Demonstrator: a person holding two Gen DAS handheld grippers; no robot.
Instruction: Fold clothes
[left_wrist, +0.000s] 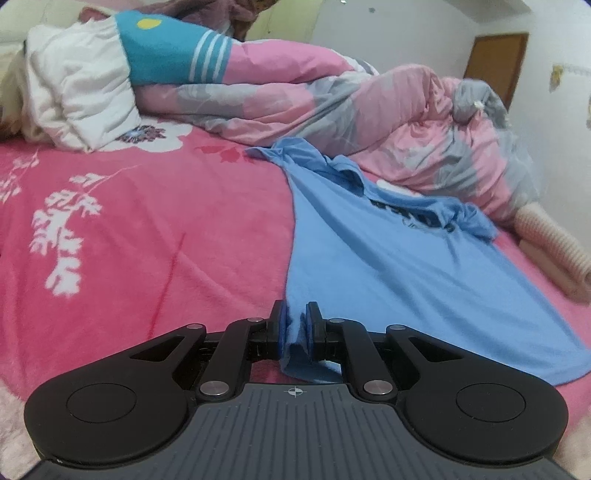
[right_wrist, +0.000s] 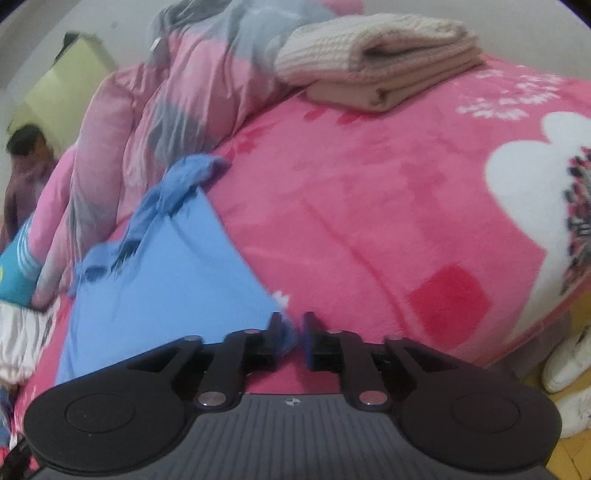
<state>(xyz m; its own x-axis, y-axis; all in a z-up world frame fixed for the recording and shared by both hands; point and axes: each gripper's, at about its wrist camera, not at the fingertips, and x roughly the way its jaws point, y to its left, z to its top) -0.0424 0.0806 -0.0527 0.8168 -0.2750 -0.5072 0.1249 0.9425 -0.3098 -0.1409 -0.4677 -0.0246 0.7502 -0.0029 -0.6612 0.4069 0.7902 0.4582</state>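
A light blue T-shirt with a dark print lies spread on the pink flowered bedspread. Its collar and sleeves are bunched at the far end against the quilt. My left gripper is shut on the shirt's near hem corner, and blue cloth fills the gap between its fingers. In the right wrist view the same T-shirt stretches away to the left. My right gripper is shut on the shirt's other near corner, low over the bedspread.
A rumpled pink and grey quilt runs along the far side of the bed. A folded beige knit lies on the bedspread. A white pillow sits far left. A person stands beyond the bed. White shoes are on the floor.
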